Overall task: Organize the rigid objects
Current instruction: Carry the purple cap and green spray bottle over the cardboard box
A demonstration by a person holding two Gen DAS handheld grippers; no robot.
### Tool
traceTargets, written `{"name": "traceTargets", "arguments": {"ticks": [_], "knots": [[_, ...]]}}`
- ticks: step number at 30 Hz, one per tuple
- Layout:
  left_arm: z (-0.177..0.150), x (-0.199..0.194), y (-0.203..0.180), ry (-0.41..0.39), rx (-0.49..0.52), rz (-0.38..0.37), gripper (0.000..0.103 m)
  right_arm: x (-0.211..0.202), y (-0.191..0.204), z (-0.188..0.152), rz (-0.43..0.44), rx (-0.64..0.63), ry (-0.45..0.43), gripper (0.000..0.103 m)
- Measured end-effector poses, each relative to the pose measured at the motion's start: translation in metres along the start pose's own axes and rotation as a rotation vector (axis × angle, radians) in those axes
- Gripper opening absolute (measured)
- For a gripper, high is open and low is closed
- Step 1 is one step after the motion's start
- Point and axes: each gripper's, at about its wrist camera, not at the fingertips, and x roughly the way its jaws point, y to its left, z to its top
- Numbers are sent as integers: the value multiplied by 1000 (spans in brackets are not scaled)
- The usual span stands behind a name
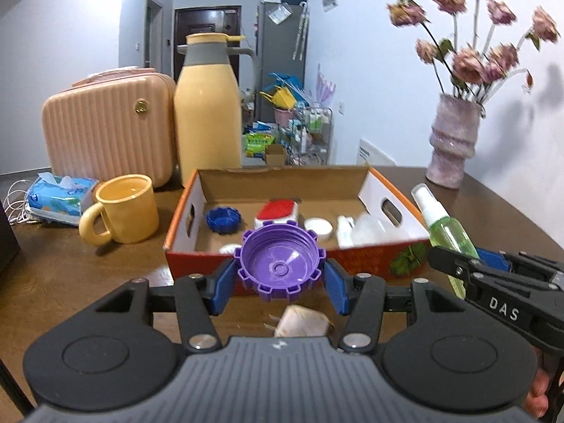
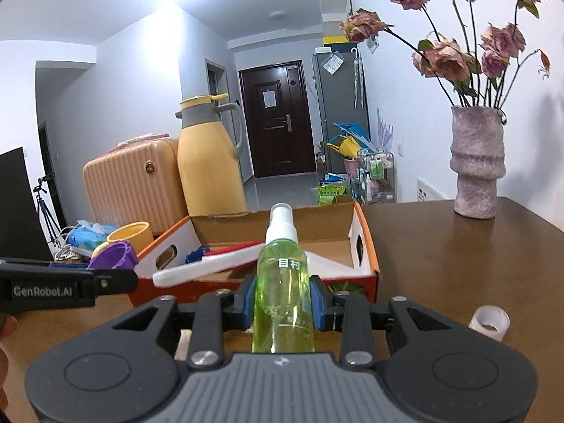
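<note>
My left gripper (image 1: 280, 282) is shut on a purple ridged cap (image 1: 280, 259), held hollow side up just in front of the orange cardboard box (image 1: 352, 257). Inside the box lie a blue cap (image 1: 222, 220), a red-and-white brush (image 1: 276, 210), a white lid (image 1: 318, 227) and clear plastic pieces. My right gripper (image 2: 283, 303) is shut on a green spray bottle (image 2: 283, 282) with a white nozzle, pointing at the box (image 2: 366, 246). That bottle (image 1: 446, 232) and gripper also show at the right of the left wrist view. The purple cap (image 2: 112, 255) appears at the left of the right wrist view.
On the brown table (image 2: 458, 264) stand a yellow mug (image 1: 121, 209), a yellow thermos (image 1: 208, 105), a peach case (image 1: 105, 130), a tissue pack (image 1: 61, 195) and a flower vase (image 2: 477, 162). A white tape roll (image 2: 489, 322) lies at the right. A crumpled wrapper (image 1: 301, 322) lies below the left gripper.
</note>
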Motion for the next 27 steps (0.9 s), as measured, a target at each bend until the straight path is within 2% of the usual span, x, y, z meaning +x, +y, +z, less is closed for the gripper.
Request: {"name": "traceTargets", "arguments": {"ticks": [11,17,27], "knots": [[31,19,26,-64,-87,40,55,34,3,33,15,-22,-27,30],[46,39,40,-68,-135,54,55,58,5,46,13,-35,-25,30],[58,74,46,-65,-133,82,55,103,9,52,20,-20,7,30]]}}
